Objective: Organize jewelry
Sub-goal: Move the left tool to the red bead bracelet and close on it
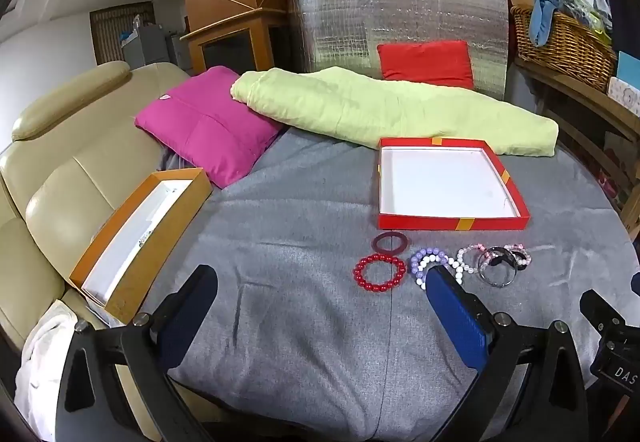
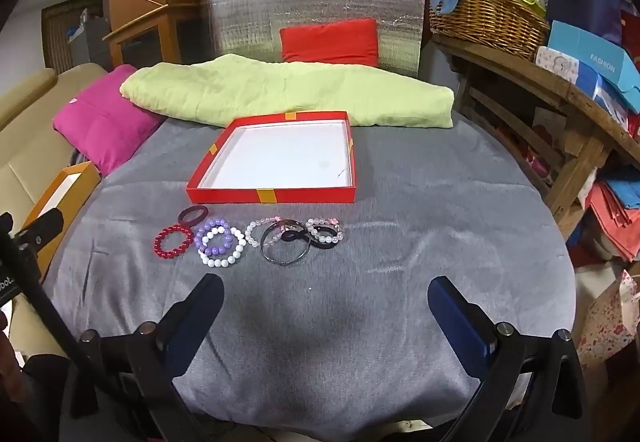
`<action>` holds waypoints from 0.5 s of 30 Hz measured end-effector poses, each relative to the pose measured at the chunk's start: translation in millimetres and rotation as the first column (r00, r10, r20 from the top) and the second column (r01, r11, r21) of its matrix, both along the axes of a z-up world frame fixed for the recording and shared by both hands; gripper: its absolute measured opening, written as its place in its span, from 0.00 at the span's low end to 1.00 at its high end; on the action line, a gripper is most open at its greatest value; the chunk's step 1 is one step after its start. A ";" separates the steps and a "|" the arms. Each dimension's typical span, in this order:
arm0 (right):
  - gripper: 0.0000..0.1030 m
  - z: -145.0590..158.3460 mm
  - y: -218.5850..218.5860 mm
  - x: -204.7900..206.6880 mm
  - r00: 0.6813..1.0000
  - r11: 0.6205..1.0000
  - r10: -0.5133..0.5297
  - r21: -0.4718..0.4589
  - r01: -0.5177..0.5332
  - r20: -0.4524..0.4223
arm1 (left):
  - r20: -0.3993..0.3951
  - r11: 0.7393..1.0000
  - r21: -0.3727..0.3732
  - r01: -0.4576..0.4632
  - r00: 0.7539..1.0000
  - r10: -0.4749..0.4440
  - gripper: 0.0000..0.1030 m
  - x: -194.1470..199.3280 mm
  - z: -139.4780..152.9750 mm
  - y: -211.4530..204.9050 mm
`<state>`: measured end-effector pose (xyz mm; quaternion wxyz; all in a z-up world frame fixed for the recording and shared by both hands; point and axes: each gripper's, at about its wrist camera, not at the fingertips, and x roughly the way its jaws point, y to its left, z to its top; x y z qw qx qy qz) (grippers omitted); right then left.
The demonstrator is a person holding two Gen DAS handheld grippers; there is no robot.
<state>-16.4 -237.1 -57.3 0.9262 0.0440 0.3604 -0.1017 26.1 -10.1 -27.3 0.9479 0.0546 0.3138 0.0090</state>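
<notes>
A shallow red box with a white inside lies empty on the grey cloth. In front of it lie several bracelets in a row: a dark maroon ring, a red bead bracelet, a purple and a white bead bracelet, a clear bangle, and pink and black ones. My left gripper is open and empty, just short of the red bracelet. My right gripper is open and empty, short of the row.
An orange box with a white inside sits at the left on a beige sofa. A pink cushion, a green folded blanket and a red cushion lie behind. A wicker basket stands on a wooden shelf at the right.
</notes>
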 end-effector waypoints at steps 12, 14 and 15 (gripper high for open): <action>0.91 -35.7 -25.8 24.6 0.997 0.994 0.031 0.108 -0.023 -0.077 | -0.119 0.992 -0.116 0.039 0.992 -0.053 1.00 35.2 -46.7 21.4; 0.86 -48.9 -32.0 38.6 0.991 0.983 0.066 0.180 -0.045 -0.114 | -0.144 0.989 -0.136 0.050 0.987 -0.070 1.00 44.0 -57.4 24.9; 0.83 -51.9 -32.8 43.1 0.990 0.978 0.082 0.202 -0.057 -0.114 | -0.157 0.987 -0.147 0.060 0.984 -0.083 1.00 49.5 -63.7 26.3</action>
